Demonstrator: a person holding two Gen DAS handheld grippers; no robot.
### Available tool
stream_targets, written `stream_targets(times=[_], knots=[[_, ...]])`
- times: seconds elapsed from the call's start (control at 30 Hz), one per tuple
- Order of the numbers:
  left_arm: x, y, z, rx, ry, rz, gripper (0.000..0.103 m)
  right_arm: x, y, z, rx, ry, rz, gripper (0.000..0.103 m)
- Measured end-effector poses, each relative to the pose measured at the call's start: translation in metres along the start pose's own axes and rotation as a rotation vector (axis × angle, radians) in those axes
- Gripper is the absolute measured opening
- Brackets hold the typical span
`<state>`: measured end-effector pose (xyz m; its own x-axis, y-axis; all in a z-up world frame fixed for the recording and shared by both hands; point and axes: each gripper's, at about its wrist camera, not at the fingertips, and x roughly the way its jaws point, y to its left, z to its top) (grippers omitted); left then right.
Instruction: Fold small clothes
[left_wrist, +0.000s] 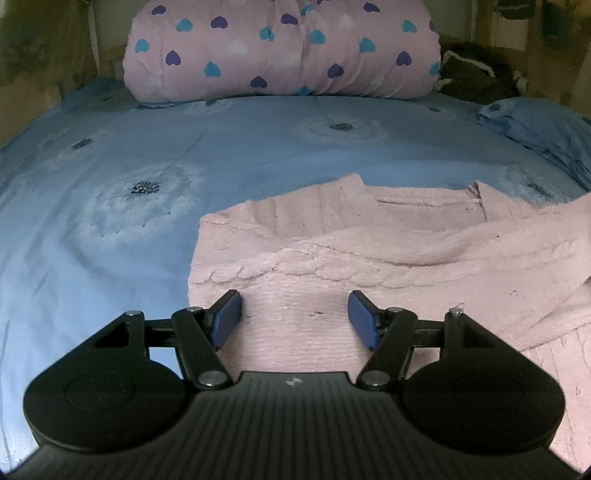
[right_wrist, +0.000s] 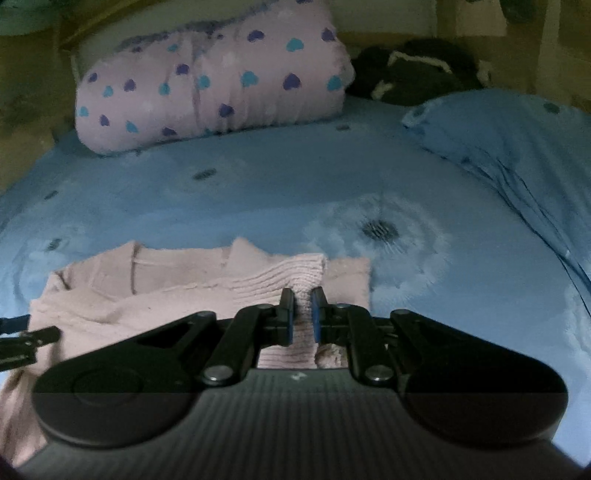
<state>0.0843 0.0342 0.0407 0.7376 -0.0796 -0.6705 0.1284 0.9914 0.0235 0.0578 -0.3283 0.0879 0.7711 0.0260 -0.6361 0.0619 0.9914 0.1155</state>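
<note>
**Sleeve pinched and carried across a pink knit**

The right gripper (right_wrist: 303, 314) is clenched on a ribbed cuff (right_wrist: 295, 273) of the pink sweater (right_wrist: 155, 295); the blue pads press a narrow strip of knit between them, and the cuff fans out just beyond the tips. The left gripper (left_wrist: 295, 319) is released, its jaws standing wide and empty just above the sweater's lower body; whether it touches the fabric cannot be told.

Judging by the task, the step in hand is folding this sleeve inward over the body. To do it well, the cuff should be carried low and level so the sleeve does not twist; the fold line should fall along the shoulder edge, parallel to the side seam; the pinch should hold until the cuff lies flat on the chest panel, not short of it. The free gripper could pin the body down, since soft knit drags easily on a smooth sheet.

The sweater lies on the blue bedsheet (left_wrist: 110, 258), near the front of the bed, collar towards the rolled heart-print blanket (left_wrist: 280, 51), which sits well apart at the far end; it is pale pink, fuzzy, with a cable band across the body, a V-shaped neckline, and some slack wrinkles near the collar.
</note>
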Motion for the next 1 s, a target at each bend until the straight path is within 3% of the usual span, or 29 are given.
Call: stream_targets(times=[0.3,0.57,0.67,0.73,0.9,1.0], knots=[[-0.005,0.007,0.003,-0.018,-0.023,-0.008,0.070,-0.013,-0.019,-0.016,0.110,-0.064,-0.077,0.013],[-0.009,0.005,0.004,-0.001,-0.040,0.003,0.071,0.031,-0.026,-0.039,0.043,0.089,-0.143,0.014],[-0.014,0.014,0.011,-0.017,-0.072,0.028,0.071,0.032,-0.014,-0.050,-0.054,0.048,-0.181,0.017],[-0.016,0.025,0.017,-0.042,-0.088,0.040,0.071,0.030,-0.004,-0.054,-0.110,0.024,-0.210,0.021],[-0.003,0.050,0.039,-0.065,-0.065,0.098,0.071,0.017,0.006,-0.053,-0.225,-0.021,-0.228,0.054],[0.017,0.060,0.055,-0.080,-0.027,0.087,0.071,0.012,0.002,-0.046,-0.188,-0.061,-0.185,0.057]])
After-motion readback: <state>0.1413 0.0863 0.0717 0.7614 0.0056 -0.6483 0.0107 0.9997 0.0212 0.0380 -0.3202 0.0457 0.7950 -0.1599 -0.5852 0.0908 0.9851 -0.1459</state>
